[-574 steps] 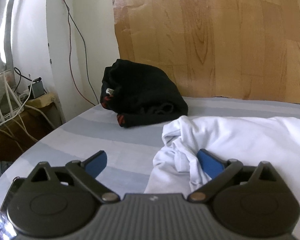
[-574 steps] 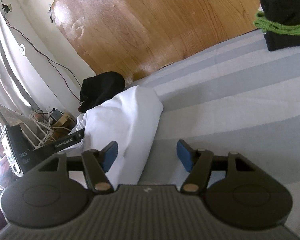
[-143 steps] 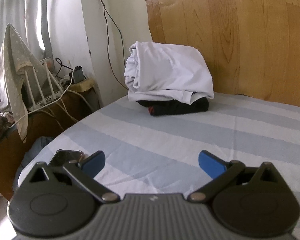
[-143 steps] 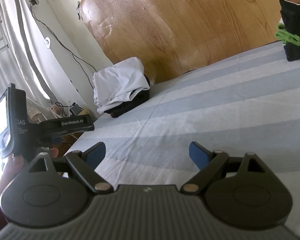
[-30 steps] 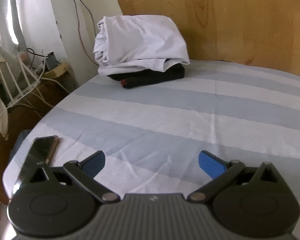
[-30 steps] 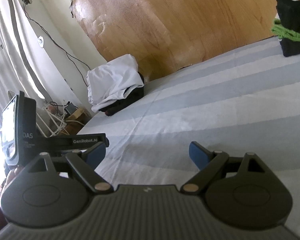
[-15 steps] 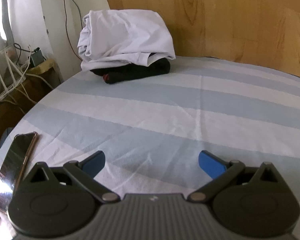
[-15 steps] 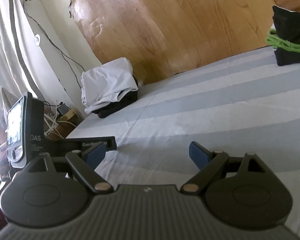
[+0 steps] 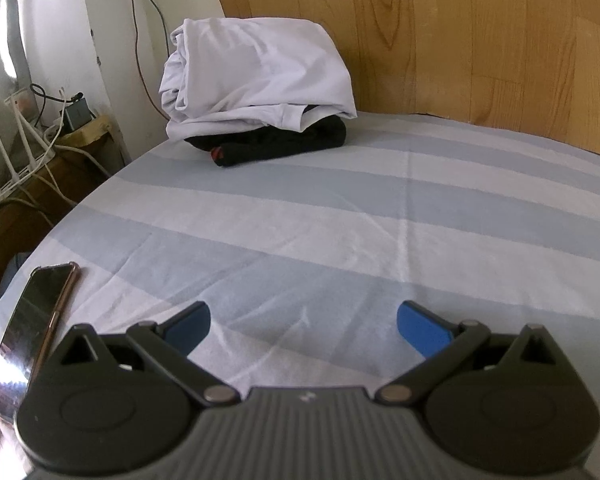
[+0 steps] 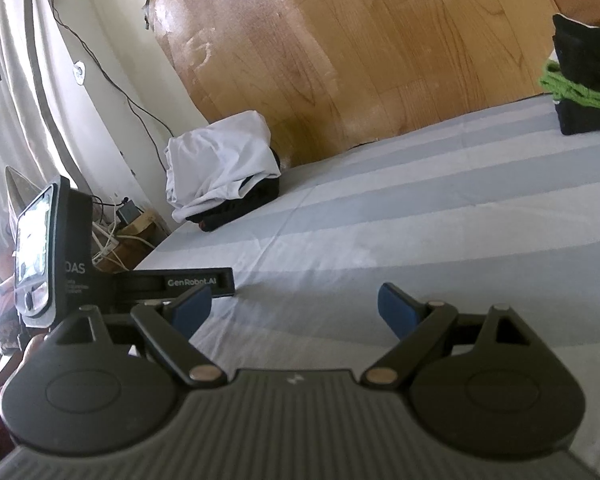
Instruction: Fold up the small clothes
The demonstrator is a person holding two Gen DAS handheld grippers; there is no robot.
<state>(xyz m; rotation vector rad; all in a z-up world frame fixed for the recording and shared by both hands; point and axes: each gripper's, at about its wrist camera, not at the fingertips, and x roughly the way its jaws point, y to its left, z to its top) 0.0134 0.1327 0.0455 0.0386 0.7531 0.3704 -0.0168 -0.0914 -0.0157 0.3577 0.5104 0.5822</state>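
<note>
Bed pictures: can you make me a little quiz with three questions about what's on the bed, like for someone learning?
1. True or false: the white garment lies on top of the black garment.
2. What lies flat near the bed's edge beside the left gripper?
A. a book
B. a phone
C. a cup
3. Fill in: in the far pile seen from the right wrist view, the layer between the two black ones is ____.

Key:
1. True.
2. B, the phone.
3. Green.
</note>
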